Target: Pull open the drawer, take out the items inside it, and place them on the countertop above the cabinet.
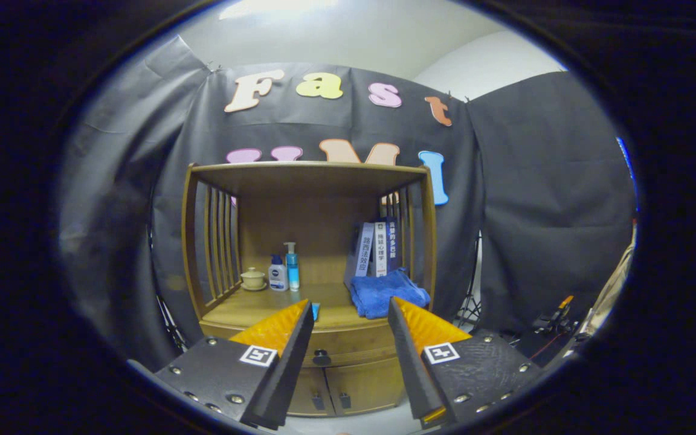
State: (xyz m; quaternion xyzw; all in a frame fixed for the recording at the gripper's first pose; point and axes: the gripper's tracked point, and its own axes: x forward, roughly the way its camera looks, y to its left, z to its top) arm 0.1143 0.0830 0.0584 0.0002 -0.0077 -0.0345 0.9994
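The gripper (351, 314) is hanging wide open, holding nothing. Between its fingers, beyond them, the drawer (348, 345) with dark knob (322, 357) is sitting closed. On the countertop (251, 311) above are lying a blue towel (384, 294), bottles (284, 273) and books (378, 248).

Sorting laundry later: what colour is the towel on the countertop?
Blue; the towel shows best in the gripper view.

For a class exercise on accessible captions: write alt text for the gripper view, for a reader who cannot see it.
The open gripper points at a wooden cabinet, its closed drawer's dark knob between the fingers. On the countertop beyond stand a small cup, two bottles, upright books and a folded blue towel.
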